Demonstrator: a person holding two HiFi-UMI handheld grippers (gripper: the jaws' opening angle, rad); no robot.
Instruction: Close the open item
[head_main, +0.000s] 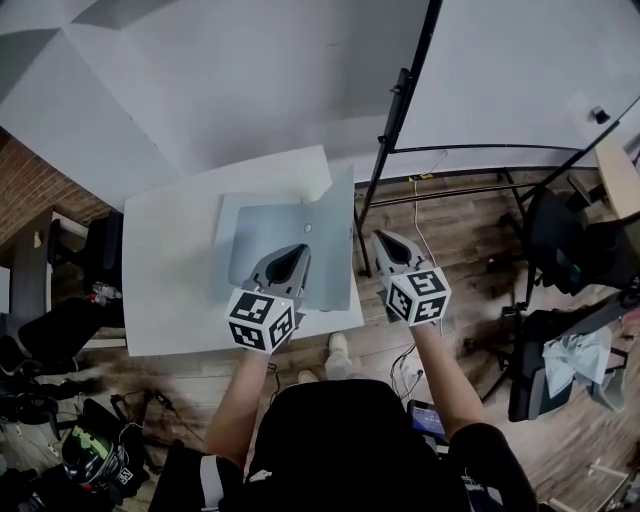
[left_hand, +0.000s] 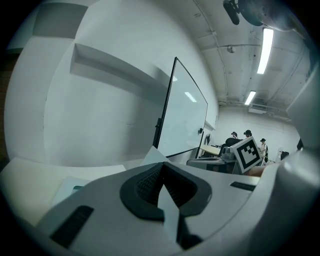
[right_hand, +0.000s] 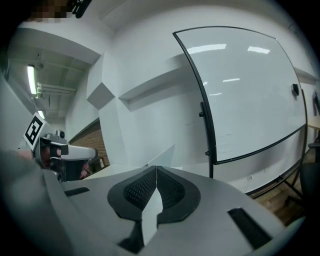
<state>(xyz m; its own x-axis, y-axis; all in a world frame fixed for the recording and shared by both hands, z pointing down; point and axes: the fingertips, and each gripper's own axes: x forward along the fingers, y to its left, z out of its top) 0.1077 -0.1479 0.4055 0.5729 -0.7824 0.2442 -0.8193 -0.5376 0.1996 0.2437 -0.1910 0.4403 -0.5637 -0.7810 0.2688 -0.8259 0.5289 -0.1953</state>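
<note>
Hovering over the grey folder (head_main: 262, 228) in the head view, the left gripper (head_main: 290, 262) had its jaws pressed together with nothing between them; its own view confirmed the pads (left_hand: 149, 184) met at the tips. The folder lay flat on the white table (head_main: 170, 270), open, with its flap (head_main: 338, 225) standing up along the right edge. Only the head view showed the folder whole. The left gripper view caught just the flap's pointed tip (left_hand: 152, 155) and the right gripper's marker cube (left_hand: 248, 154). The right gripper (head_main: 388, 248) sat right of the table, over the wood floor (head_main: 470, 230), with its jaws shut and empty. The right gripper view alone showed the whiteboard (right_hand: 245, 90) face-on.
</note>
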